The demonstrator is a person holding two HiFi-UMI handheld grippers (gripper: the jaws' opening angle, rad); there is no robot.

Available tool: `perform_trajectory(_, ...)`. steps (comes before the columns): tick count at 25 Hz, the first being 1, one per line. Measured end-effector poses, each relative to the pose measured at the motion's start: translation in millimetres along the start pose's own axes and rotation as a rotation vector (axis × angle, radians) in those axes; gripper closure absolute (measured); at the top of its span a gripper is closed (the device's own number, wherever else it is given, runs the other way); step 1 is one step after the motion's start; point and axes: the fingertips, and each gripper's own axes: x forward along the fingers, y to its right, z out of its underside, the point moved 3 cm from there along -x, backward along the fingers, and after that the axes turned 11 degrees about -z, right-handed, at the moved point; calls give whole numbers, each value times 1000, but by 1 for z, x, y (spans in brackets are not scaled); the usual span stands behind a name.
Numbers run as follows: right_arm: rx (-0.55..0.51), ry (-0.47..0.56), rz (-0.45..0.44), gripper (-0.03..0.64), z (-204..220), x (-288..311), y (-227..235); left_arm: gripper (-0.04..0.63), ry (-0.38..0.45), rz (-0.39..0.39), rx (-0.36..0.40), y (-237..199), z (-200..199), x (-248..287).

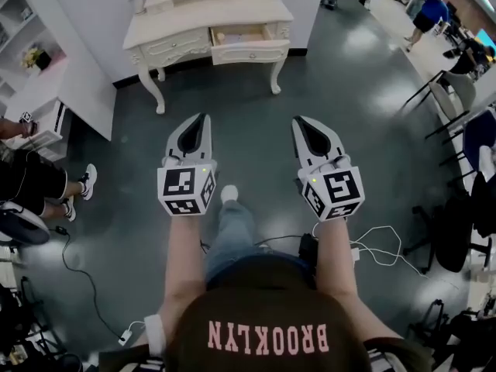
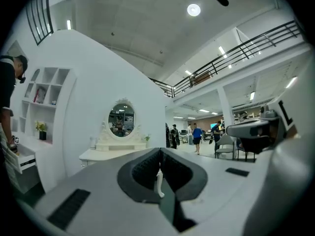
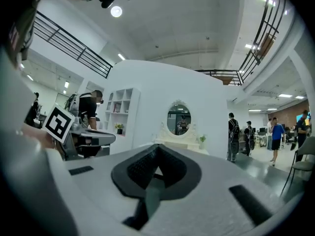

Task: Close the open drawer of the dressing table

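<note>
Drawer point(image 1: 249, 51) open, contents unclear; left hand-held gripper point(image 1: 204, 118), right hand-held gripper point(image 1: 299, 121) clenched, empty.

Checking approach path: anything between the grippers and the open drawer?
Nothing visible. Bare floor runs from the left gripper and right gripper to the dressing table; the drawer front is unobstructed.

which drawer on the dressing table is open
The drawer on the right in the head view: pulled out, pale wooden inside showing. The left drawer sits flush.
</note>
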Motion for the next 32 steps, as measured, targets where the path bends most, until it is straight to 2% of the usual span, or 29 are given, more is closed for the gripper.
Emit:
perform_trajectory(4,54,19,3,620,5,33,22,591,-22,19,-2,-9,7,44)
perform_trajectory(10,85,-20,5,620,25,103,60,591,-52,24,-6,-35,20,116)
perform_trajectory(21,130,-87,-15,620,55,249,106,591,-122,25,-19,-108,47,241)
perform_trajectory(27,144,-130,32,620,69,299,128,591,-132,32,-33,-140,47,290)
perform_trajectory(32,137,-166,46,620,83,321,138,591,-142,42,-31,-150,58,307)
